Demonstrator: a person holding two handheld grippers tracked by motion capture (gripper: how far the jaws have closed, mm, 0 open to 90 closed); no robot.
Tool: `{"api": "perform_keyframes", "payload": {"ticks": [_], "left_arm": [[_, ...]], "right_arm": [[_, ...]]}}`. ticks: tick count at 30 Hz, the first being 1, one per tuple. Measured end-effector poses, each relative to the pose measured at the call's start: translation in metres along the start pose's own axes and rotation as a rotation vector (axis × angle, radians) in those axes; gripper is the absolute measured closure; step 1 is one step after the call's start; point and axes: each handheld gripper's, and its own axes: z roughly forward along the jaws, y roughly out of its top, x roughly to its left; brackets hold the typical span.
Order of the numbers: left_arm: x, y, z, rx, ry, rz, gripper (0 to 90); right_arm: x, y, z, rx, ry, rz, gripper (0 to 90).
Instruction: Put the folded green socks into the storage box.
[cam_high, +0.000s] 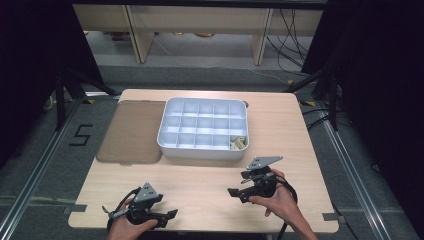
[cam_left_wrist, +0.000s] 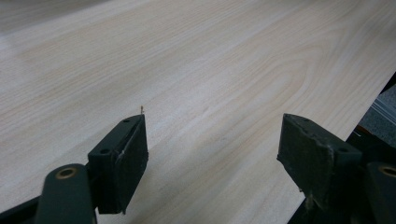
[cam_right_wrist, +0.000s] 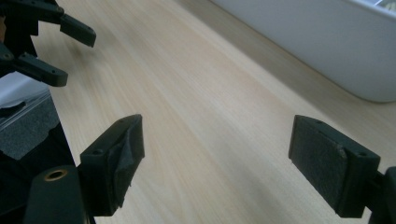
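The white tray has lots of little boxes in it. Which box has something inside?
The corner box nearest the right gripper, at the tray's front right. It holds some pale yellowish bits; the other boxes look bare.

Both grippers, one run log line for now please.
left gripper: open, empty | right gripper: open, empty | white tray: untouched
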Motion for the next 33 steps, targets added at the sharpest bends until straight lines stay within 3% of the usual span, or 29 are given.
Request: {"api": "perform_keyframes", "payload": {"ticks": [3, 5, 6, 7, 11, 16, 24, 25, 29, 30, 33], "left_arm": [[-0.001, 0.0, 0.0, -0.009, -0.011, -0.008, 23.6], [0.0, 0.001, -0.001, 0.003, -0.011, 0.018, 23.5], [0.0, 0.001, -0.001, 0.006, -0.011, 0.017, 23.5], [0.0, 0.0, -0.001, 0.003, -0.012, 0.019, 23.6], [0.0, 0.0, -0.001, 0.002, -0.013, 0.019, 23.5], [0.0, 0.0, -0.001, 0.003, -0.013, 0.019, 23.5], [-0.001, 0.0, -0.001, -0.005, -0.006, 0.005, 23.6], [0.001, 0.001, -0.002, 0.004, 0.003, 0.022, 23.6], [0.0, 0.0, -0.002, 0.001, 0.0, 0.02, 23.6], [-0.001, 0.0, -0.001, -0.009, -0.004, 0.004, 23.6], [0.0, 0.001, -0.001, 0.004, -0.011, 0.022, 23.6]], "right_arm": [[-0.001, -0.005, 0.002, 0.0, 0.002, -0.002, 19.0], [-0.001, -0.009, 0.003, -0.007, 0.003, 0.003, 19.0], [0.001, -0.012, 0.003, -0.003, 0.01, 0.031, 18.7], [-0.001, -0.013, 0.004, -0.006, 0.006, 0.008, 18.5], [-0.001, -0.02, 0.006, -0.005, 0.005, -0.002, 17.8], [0.002, -0.029, 0.006, -0.002, 0.017, 0.016, 17.0], [0.008, -0.044, 0.005, -0.01, -0.008, 0.022, 16.5], [0.008, -0.046, 0.006, -0.013, -0.002, 0.02, 16.5], [0.011, -0.053, 0.005, -0.014, -0.004, 0.026, 16.5], [0.012, -0.055, 0.005, -0.018, -0.006, 0.016, 16.5], [0.013, -0.056, 0.004, -0.025, -0.008, 0.012, 16.5]]}}
